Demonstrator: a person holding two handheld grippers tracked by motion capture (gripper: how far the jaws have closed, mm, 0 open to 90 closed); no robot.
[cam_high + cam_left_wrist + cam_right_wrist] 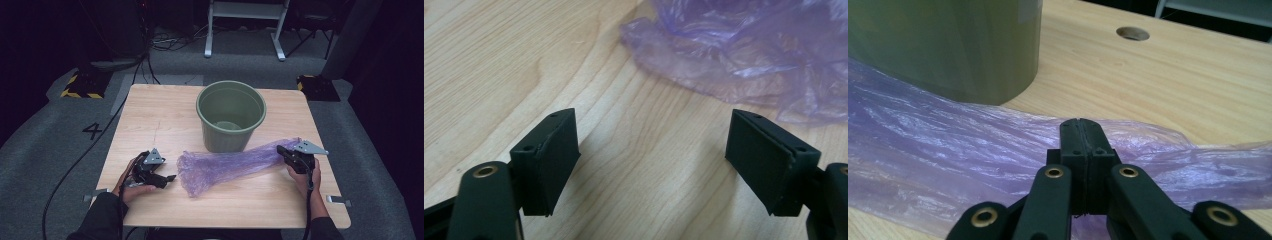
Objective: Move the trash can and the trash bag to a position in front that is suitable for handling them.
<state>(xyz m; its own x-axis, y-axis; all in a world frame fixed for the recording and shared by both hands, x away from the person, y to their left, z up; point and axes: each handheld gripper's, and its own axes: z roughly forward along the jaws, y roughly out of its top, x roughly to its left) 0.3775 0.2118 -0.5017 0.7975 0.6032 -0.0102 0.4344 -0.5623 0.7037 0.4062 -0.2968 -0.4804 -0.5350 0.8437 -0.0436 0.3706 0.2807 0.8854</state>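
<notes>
Wooden table (150,115) on grey carpet (45,150); left tongs (651,160) wide, empty; right tongs (1082,135) clamped on purple bag (225,162).

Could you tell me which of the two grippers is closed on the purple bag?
The right gripper, pinching the purple bag; the left gripper stands open beside it.

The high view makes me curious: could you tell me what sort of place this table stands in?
Probably a lab or recording studio rather than a home. The wooden table stands alone on grey carpet with a floor marking "4" beside it, hazard-striped equipment bases sit at its far corners, and cables trail across the dark background.
</notes>
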